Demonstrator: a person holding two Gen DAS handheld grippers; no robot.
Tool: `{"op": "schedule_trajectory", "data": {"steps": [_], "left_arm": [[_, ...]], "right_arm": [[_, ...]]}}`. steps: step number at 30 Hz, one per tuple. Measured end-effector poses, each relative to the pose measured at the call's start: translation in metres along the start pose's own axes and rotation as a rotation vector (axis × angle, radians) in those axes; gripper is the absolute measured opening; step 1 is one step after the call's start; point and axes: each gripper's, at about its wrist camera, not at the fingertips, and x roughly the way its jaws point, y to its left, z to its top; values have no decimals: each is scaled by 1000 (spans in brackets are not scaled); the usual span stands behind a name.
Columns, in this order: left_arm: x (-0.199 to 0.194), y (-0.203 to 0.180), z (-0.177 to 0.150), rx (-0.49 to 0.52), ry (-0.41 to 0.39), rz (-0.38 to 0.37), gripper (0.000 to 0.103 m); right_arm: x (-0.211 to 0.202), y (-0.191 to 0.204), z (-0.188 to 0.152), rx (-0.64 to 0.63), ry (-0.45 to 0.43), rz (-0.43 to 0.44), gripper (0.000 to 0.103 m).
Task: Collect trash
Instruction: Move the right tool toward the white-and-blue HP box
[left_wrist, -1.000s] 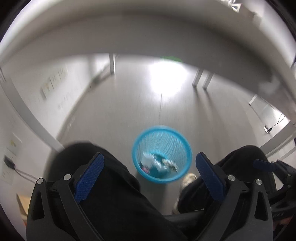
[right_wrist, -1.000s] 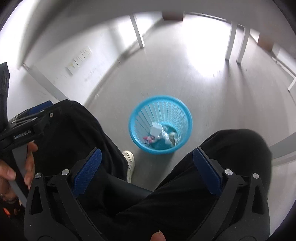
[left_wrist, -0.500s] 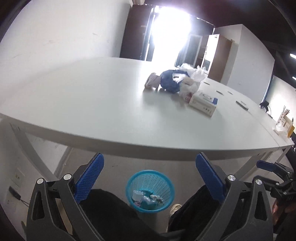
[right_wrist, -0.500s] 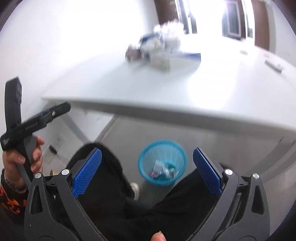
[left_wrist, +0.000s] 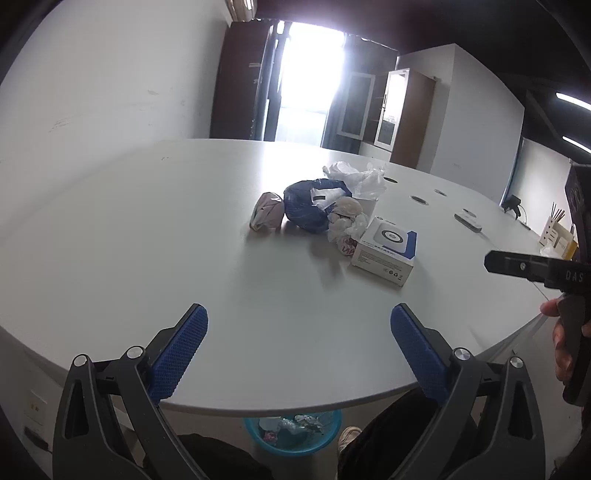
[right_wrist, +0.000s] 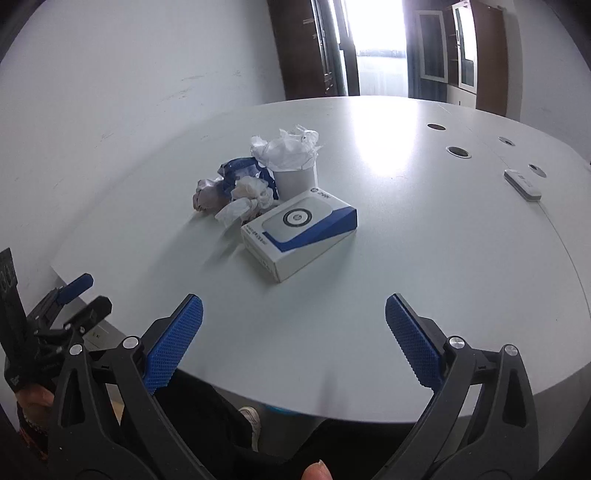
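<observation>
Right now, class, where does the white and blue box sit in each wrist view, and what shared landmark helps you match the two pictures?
Left wrist view: the white and blue box lies right of centre on the white table, right of the trash pile.
Right wrist view: the same box lies near centre, in front of the pile.
Shared landmark: the white cup stuffed with crumpled plastic, just behind the box.

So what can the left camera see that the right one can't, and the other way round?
Only the left view shows the blue basket under the table edge, already holding scraps, and the wooden stand far right. Only the right view shows clearly the white cup stuffed with plastic. Both show the white table, the trash pile, the white and blue box, and a remote. The left gripper and right gripper are both open and empty.
</observation>
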Motion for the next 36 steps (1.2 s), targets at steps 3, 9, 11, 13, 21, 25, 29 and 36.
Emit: {"op": "schedule_trajectory", "data": {"steps": [3,9,11,13,21,25,29,36], "left_arm": [[9,-2,6,6,14,-28,97],[27,-7,16,36,38,-49,97],[30,-5,18,29,45,-63,97],[32,-2,19,19,50,-72,97],[45,4,28,25,64,-65,97],[49,5,34,35,65,-56,97],[55,7,40,18,74,-75,97],[81,-2,56,29,106,-75,96]], "right_arm": [[16,-1,17,31,13,-7,95],[64,-3,45,81,83,-31,95],[79,-5,53,105,102,-41,95],[96,-7,62,129,130,-56,95],[157,-20,83,247,216,-106,95],[179,-18,87,235,247,-123,95],[196,-12,96,208,268,-153,95],[204,-11,102,133,306,-167,94]]}}
